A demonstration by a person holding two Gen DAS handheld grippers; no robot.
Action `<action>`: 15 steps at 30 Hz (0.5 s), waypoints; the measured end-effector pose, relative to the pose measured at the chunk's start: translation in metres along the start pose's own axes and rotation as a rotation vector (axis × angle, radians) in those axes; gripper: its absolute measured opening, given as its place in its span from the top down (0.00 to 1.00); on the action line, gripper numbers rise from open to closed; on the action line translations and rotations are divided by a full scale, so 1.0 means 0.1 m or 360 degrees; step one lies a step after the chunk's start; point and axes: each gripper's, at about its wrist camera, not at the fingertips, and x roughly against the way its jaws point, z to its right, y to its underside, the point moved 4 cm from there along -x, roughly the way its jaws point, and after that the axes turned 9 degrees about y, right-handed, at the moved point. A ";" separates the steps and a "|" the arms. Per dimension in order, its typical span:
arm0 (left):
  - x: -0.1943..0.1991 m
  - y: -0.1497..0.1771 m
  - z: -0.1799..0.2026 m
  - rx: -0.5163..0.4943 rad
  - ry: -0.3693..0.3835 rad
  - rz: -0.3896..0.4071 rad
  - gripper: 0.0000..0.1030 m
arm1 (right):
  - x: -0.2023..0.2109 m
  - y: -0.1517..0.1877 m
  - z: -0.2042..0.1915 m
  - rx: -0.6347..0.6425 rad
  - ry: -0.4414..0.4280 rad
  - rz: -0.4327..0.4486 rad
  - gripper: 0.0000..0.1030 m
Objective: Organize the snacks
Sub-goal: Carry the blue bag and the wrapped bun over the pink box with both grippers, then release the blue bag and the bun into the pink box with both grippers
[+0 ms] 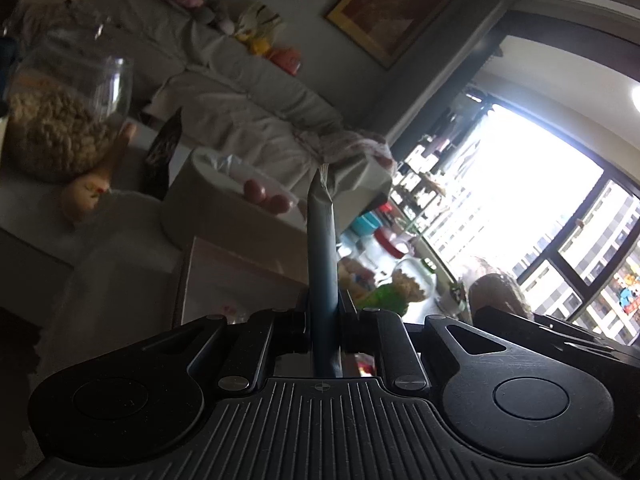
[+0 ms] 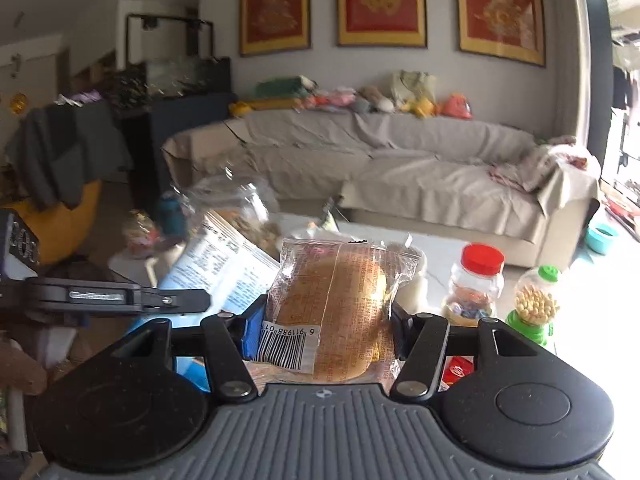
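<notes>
My left gripper (image 1: 323,312) is shut on a flat blue snack packet (image 1: 321,256), seen edge-on and standing up between the jaws. The same packet (image 2: 224,268) with its white printed back shows at the left of the right wrist view, held by the other gripper's black finger (image 2: 120,300). My right gripper (image 2: 328,320) is shut on a clear-wrapped bread bun (image 2: 340,312) with a barcode label, held above the table.
A glass jar of cereal-like snack (image 1: 60,120) stands at the left. A red-lidded jar (image 2: 476,284) and a green-capped jar (image 2: 536,304) stand on the white table (image 2: 436,252). A grey covered sofa (image 2: 400,160) lies behind. A bright window (image 1: 520,200) is at the right.
</notes>
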 end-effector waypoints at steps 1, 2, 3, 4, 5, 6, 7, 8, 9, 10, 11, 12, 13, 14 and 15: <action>-0.15 0.04 -0.13 0.0028 -0.0010 -0.0051 0.85 | -0.09 0.04 0.01 -0.0003 0.0001 -0.0036 0.44; -0.27 0.09 -0.25 0.0038 -0.0022 -0.0104 0.85 | -0.20 0.08 0.01 -0.0008 -0.0003 -0.0075 0.44; -0.36 0.14 -0.34 0.0027 -0.0046 -0.0145 0.84 | -0.32 0.13 0.02 -0.0015 -0.0014 -0.0116 0.44; -0.42 0.17 -0.41 -0.0005 -0.0077 -0.0156 0.83 | -0.43 0.18 0.01 -0.0023 -0.0028 -0.0159 0.44; -0.43 0.17 -0.44 -0.0056 -0.0100 -0.0144 0.83 | -0.55 0.25 0.00 -0.0030 -0.0040 -0.0204 0.44; -0.41 0.16 -0.44 -0.0103 -0.0118 -0.0118 0.83 | -0.66 0.31 -0.01 -0.0033 -0.0050 -0.0245 0.44; -0.35 0.14 -0.43 -0.0130 -0.0131 -0.0083 0.82 | -0.76 0.36 -0.04 -0.0034 -0.0056 -0.0276 0.44; -0.29 0.10 -0.43 -0.0138 -0.0130 -0.0046 0.82 | -0.87 0.40 -0.08 -0.0036 -0.0062 -0.0302 0.44; -0.22 0.07 -0.43 -0.0128 -0.0133 -0.0006 0.82 | -0.95 0.46 -0.12 -0.0040 -0.0070 -0.0326 0.44; -0.15 0.05 -0.43 -0.0116 -0.0149 0.0033 0.82 | -1.05 0.51 -0.16 -0.0055 -0.0081 -0.0351 0.44; -0.08 0.04 -0.43 -0.0110 -0.0173 0.0063 0.82 | -1.13 0.55 -0.19 -0.0081 -0.0102 -0.0373 0.43; -0.01 0.05 -0.40 -0.0111 -0.0211 0.0093 0.82 | -1.21 0.59 -0.22 -0.0116 -0.0142 -0.0394 0.43; 0.05 0.07 -0.38 -0.0115 -0.0240 0.0109 0.82 | -1.28 0.62 -0.24 -0.0151 -0.0189 -0.0420 0.42; 0.11 0.09 -0.35 -0.0119 -0.0261 0.0125 0.82 | -1.36 0.62 -0.26 -0.0181 -0.0226 -0.0455 0.39; 0.16 0.12 -0.31 -0.0117 -0.0270 0.0141 0.82 | -1.41 0.63 -0.27 -0.0207 -0.0253 -0.0484 0.36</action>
